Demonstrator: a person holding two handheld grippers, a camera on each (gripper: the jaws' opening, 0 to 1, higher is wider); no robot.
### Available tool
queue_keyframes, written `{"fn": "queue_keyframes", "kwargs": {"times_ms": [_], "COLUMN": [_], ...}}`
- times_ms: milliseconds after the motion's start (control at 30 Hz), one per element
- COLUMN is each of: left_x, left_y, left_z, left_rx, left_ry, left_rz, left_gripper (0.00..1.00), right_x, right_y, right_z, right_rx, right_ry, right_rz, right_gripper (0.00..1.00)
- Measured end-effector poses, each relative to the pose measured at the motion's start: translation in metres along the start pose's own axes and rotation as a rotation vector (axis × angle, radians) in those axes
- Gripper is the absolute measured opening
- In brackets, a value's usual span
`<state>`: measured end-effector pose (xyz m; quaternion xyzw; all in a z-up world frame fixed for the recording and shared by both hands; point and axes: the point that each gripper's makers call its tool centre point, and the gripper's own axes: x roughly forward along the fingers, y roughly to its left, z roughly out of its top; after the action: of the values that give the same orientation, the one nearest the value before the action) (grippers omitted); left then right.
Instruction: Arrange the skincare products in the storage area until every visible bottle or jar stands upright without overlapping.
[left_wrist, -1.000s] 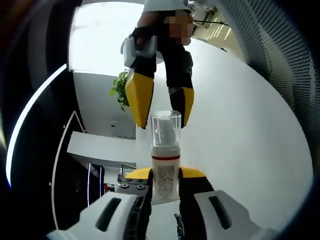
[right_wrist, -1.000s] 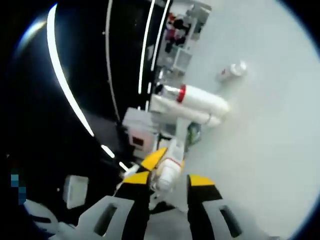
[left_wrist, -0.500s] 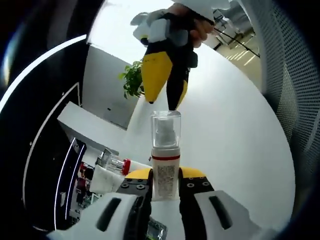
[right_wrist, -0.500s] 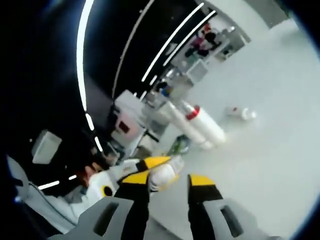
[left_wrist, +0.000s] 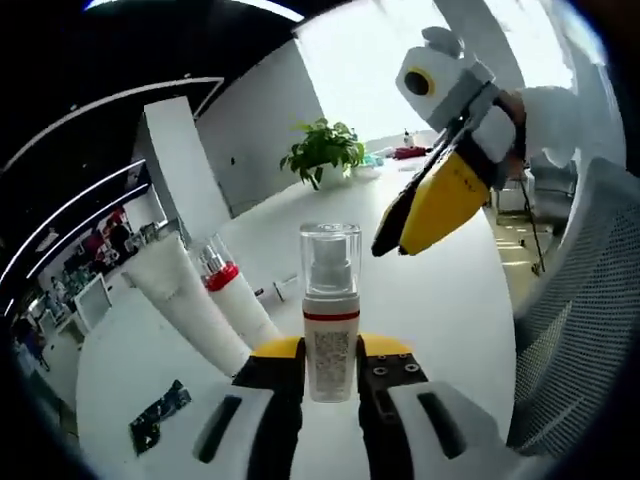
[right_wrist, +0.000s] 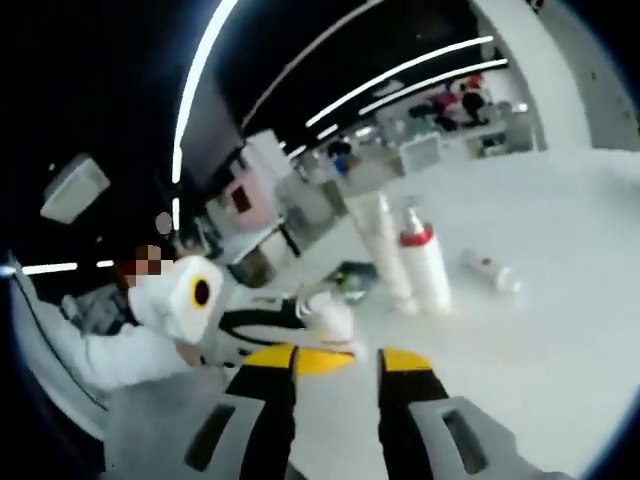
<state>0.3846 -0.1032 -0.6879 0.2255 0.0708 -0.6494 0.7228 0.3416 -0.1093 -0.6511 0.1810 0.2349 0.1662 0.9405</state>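
The left gripper (left_wrist: 330, 375) is clamped on a pump bottle (left_wrist: 331, 315) with a clear cap, which rises straight out between the jaws — its long axis runs along them. The white table (left_wrist: 440, 300) lies below and ahead, with two tall white tubes (left_wrist: 215, 305) standing just to the left. The right gripper (left_wrist: 395, 235) hangs nearby at upper right; its jaws look spread with nothing between them, though blur makes that uncertain. A small bottle (right_wrist: 492, 272) lies on its side well beyond the tubes.
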Motion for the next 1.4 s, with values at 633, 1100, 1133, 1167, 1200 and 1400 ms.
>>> {"fn": "queue_keyframes", "kwargs": {"times_ms": [633, 1100, 1133, 1167, 1200, 1400], "left_x": [0.003, 0.005, 0.006, 0.008, 0.008, 0.011], "left_y": [-0.008, -0.009, -0.009, -0.007, -0.006, -0.004], "left_z": [-0.02, -0.032, -0.032, -0.031, -0.031, -0.03], "left_rx": [-0.193, -0.186, -0.171, -0.156, -0.149, -0.119], "left_ry": [0.005, 0.002, 0.003, 0.001, 0.0, 0.003], "left_rz": [-0.103, -0.134, -0.136, -0.134, -0.133, -0.131], "left_gripper": [0.21, 0.21, 0.22, 0.22, 0.23, 0.25], "right_x": [0.041, 0.05, 0.05, 0.05, 0.049, 0.05], "right_y": [-0.001, -0.005, -0.006, -0.007, -0.01, -0.012], "right_z": [0.008, 0.007, 0.007, 0.007, 0.008, 0.009], "right_rx": [-0.138, -0.188, -0.187, -0.189, -0.184, -0.162], "right_ry": [0.04, 0.064, 0.066, 0.063, 0.056, 0.051], "right_rz": [-0.037, -0.176, -0.192, -0.203, -0.222, -0.277], "right_gripper": [0.25, 0.13, 0.13, 0.13, 0.12, 0.12]}}
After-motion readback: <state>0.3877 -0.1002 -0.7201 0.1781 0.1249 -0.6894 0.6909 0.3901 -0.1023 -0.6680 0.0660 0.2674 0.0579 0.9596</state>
